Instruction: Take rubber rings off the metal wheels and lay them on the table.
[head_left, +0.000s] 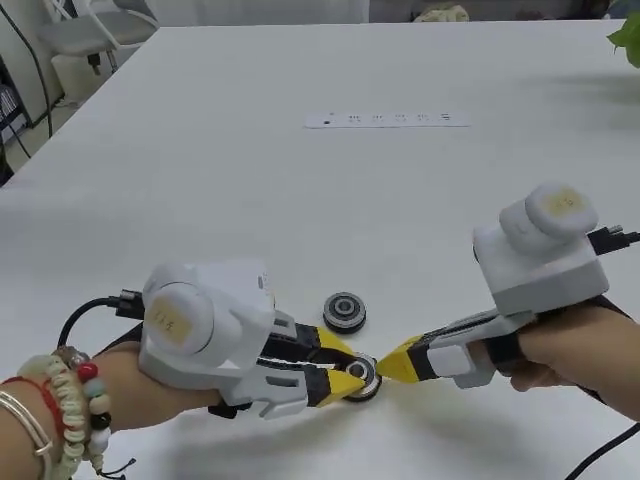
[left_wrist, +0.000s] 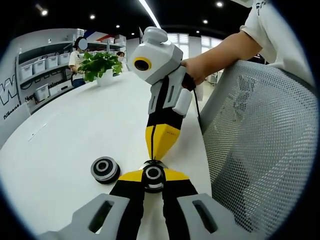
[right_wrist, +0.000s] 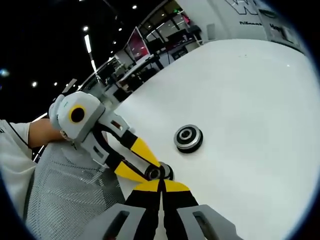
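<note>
A small metal wheel (head_left: 364, 378) with a dark rubber ring sits at the table's near edge, and my left gripper (head_left: 355, 375) is shut on it from the left. In the left gripper view the wheel (left_wrist: 153, 176) sits between my yellow jaws. My right gripper (head_left: 388, 368) comes in from the right, shut, with its tips touching the wheel's rim; I cannot tell whether it pinches the ring. The right gripper view shows its tips (right_wrist: 161, 184) meeting just below the held wheel (right_wrist: 160, 172). A second wheel (head_left: 344, 311) lies flat on the white table (head_left: 300, 200) just beyond.
A white power strip (head_left: 387, 120) lies farther back on the table. A green plant (head_left: 628, 40) stands at the far right corner. A mesh chair back (left_wrist: 260, 150) is close behind the table's near edge. The second wheel (left_wrist: 105, 169) lies left of my jaws.
</note>
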